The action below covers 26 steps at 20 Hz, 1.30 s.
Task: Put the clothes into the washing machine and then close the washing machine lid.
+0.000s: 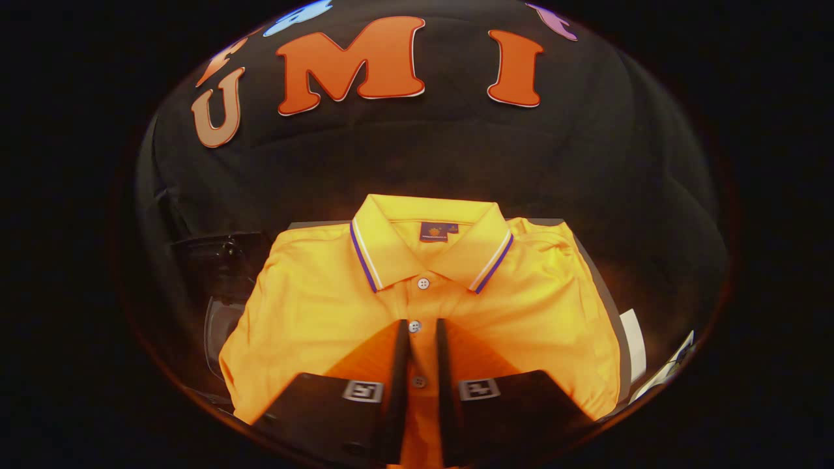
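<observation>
While the claw (pixel 423 329) hangs low over it, the folded orange polo shirt (pixel 306 312) lies flat, collar (pixel 430 251) at the far end, long axis running near to far. Its button strip sits in the claw's narrow gap; can't tell if it's pinching.

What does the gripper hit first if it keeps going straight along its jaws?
Probably the folded orange polo shirt: the gripper sits low over its button placket, jaws nearly closed with a narrow gap. The striped collar lies just ahead. Depth is unclear; contact may already exist.

Gripper (pixel 422 326): square marker tags, maybe fiducials.
</observation>
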{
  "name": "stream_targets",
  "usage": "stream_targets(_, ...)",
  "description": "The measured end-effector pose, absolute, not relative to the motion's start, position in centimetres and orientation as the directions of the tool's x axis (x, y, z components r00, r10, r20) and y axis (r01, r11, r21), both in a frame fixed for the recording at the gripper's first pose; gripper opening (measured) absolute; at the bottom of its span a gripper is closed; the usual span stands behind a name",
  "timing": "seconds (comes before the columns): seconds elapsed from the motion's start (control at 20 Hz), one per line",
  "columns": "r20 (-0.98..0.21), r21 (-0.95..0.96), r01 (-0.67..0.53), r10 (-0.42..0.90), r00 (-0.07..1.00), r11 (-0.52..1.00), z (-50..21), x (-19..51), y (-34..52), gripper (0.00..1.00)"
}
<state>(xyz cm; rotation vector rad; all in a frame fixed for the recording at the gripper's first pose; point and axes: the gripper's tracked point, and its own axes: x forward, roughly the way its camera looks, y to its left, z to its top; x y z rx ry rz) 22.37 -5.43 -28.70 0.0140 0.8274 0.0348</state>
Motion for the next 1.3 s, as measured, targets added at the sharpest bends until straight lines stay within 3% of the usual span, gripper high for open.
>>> stream_targets(0.05,-0.726,0.022,-0.024,0.033,0.687,0.999,-28.5,22.5,-5.5,0.18)
stream_targets(0.15,-0.725,0.022,-0.036,0.041,0.688,0.999,-28.7,22.8,-5.4,0.18)
stream_targets(0.2,-0.726,0.030,-0.037,0.048,0.686,0.999,-28.7,22.5,-5.3,0.10)
stream_targets(0.65,-0.624,0.176,-0.098,0.188,0.758,0.979,-25.3,22.1,-5.5,0.10)
stream_targets(1.3,-0.357,0.284,-0.283,0.375,0.856,0.916,-12.0,19.1,0.8,0.09)
